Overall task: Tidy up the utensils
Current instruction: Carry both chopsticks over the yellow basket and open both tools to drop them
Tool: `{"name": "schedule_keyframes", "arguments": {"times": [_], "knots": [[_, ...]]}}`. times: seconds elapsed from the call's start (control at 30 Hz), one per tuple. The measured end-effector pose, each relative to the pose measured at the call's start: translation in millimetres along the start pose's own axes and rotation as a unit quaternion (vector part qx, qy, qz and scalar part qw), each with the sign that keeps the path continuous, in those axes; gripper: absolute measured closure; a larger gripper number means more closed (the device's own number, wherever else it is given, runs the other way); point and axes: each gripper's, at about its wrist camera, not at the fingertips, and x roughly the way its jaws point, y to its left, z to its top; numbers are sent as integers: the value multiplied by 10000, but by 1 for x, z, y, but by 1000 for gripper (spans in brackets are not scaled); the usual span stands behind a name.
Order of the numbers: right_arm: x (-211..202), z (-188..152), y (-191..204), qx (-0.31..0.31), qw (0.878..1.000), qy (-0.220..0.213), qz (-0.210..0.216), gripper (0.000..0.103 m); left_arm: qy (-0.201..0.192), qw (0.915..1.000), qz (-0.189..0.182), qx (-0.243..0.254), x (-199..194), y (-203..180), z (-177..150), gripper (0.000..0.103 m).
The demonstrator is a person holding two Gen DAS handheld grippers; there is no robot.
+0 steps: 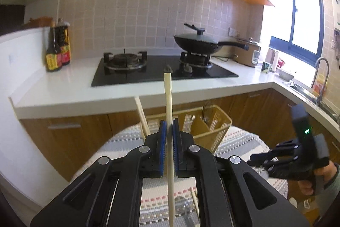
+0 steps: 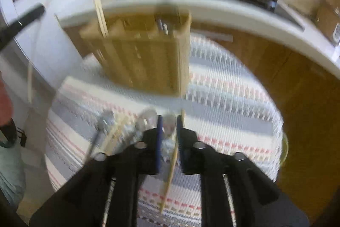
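The left gripper [image 1: 169, 137] has its fingers clamped on a chopstick [image 1: 167, 99] that stands nearly upright, lifted clear of the mat [image 1: 240, 142]. The right gripper [image 2: 169, 135] has fingers slightly apart with a second chopstick [image 2: 170, 171] loose between them; blur hides any contact. The basket [image 1: 214, 124] sits just ahead on the mat, two chopsticks already leaning in its left compartment. I would tip the held stick downward and lower it there, staying off the basket rim and the bench [image 1: 74, 88] edge overhanging behind. Spoons [image 2: 104, 122] lie near.
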Motion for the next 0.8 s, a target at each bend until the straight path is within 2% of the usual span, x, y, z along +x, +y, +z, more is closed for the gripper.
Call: {"name": "schedule_keyframes", "arguments": {"times": [0.13, 0.27, 0.37, 0.43, 0.47, 0.5, 0.53, 0.63, 0.8], "knots": [[36, -13, -16, 397, 9978, 522, 108, 84, 222, 9997, -67, -109, 14, 7, -18, 99], [65, -18, -18, 531, 9926, 1073, 193, 84, 316, 9993, -109, -180, 19, 12, -29, 99], [76, -17, -16, 555, 9906, 1235, 186, 84, 342, 9992, -118, -195, 18, 15, -32, 99], [79, -15, -9, 423, 9914, 1241, -8, 85, 363, 9991, -109, -200, 19, 16, -33, 99], [79, -14, -7, 371, 9913, 1250, -161, 88, 378, 9990, -116, -206, 20, 18, -34, 99], [80, -14, -4, 302, 9911, 1258, -321, 98, 385, 9990, -126, -212, 20, 18, -35, 99], [80, -15, -2, 247, 9911, 1255, -367, 99, 373, 9990, -130, -224, 20, 18, -35, 99], [75, -17, -1, 250, 9923, 1175, -287, 99, 287, 9991, -166, -269, 17, 18, -34, 99], [23, -15, -3, 258, 9987, 404, 170, 99, -118, 9990, -226, -364, 2, 20, -17, 99]]}}
